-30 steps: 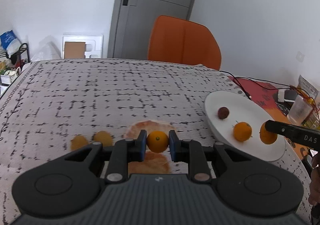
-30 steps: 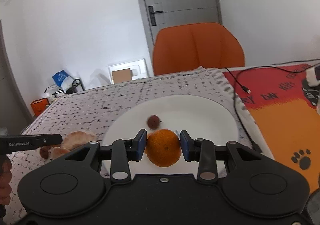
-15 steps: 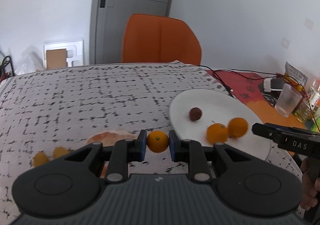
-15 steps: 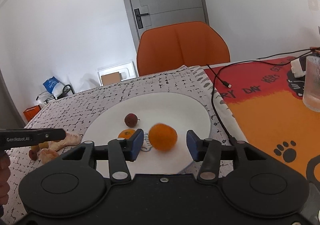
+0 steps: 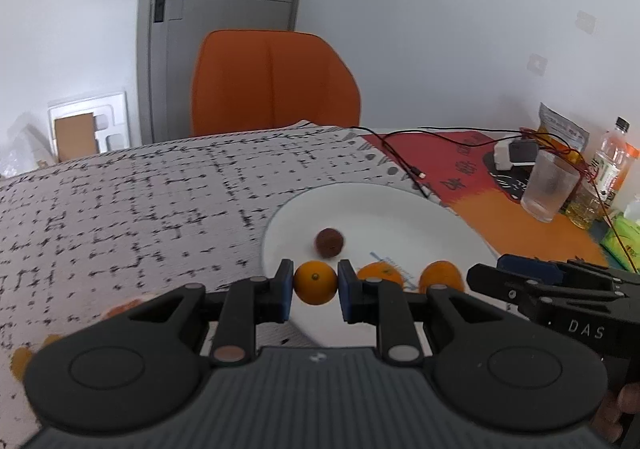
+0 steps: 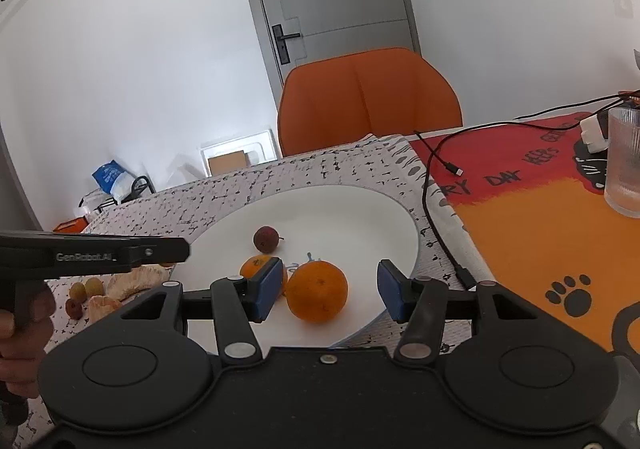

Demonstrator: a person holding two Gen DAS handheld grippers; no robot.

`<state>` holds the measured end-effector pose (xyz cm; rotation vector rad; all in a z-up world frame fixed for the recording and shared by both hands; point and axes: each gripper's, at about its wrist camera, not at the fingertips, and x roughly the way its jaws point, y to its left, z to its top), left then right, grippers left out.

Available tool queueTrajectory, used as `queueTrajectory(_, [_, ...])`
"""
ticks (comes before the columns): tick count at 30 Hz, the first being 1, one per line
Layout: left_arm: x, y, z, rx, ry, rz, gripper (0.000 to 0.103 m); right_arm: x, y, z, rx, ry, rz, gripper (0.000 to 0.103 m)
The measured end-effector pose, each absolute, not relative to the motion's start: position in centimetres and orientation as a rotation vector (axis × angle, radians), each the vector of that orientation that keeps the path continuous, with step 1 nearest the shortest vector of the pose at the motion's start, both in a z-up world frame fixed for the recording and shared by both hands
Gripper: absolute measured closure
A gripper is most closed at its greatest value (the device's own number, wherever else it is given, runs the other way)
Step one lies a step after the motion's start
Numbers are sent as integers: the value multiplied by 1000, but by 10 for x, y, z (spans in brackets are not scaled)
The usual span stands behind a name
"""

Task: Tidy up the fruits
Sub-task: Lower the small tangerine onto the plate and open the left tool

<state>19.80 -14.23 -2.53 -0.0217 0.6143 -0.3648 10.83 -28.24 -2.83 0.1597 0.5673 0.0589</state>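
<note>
The left gripper (image 5: 315, 285) is clamped on a small orange (image 5: 315, 283) above the white plate's (image 5: 400, 209) 7 o'clock rim. The right gripper (image 6: 327, 291) has just been opening; the large orange (image 6: 317, 291) rests on the plate between its separated pads, untouched. A dark red fruit (image 6: 265, 238) lies at 11 o'clock.

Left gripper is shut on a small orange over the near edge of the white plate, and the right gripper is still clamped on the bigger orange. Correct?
Not quite. The right gripper is open: its jaws have just been opening, and the bigger orange sits free on the white plate between the pads, as the right wrist view shows. The left gripper is indeed shut on the small orange.
</note>
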Motion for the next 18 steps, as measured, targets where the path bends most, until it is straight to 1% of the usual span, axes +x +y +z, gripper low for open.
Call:
queueTrajectory(4, [199,-151,-23,-15,607,-378,81,107,-285,-28,167,567,51,50])
queueTrajectory(6, [198,-153,-21,5,599,-370,75,107,-286,-28,170,566,50,50])
queueTrajectory(8, [198,-151,-19,15,596,-356,73,106,-285,-28,171,565,51,48])
queueTrajectory(10, [198,-143,-18,-4,604,-336,65,106,-283,-28,169,564,55,47])
queueTrajectory(12, [197,-134,-17,-20,604,-310,54,107,-281,-29,170,565,62,46])
queueTrajectory(15, [193,-120,-16,-15,596,-270,45,110,-278,-29,172,566,70,43])
queueTrajectory(18, [188,-107,-16,-10,597,-233,42,112,-274,-29,175,565,79,41])
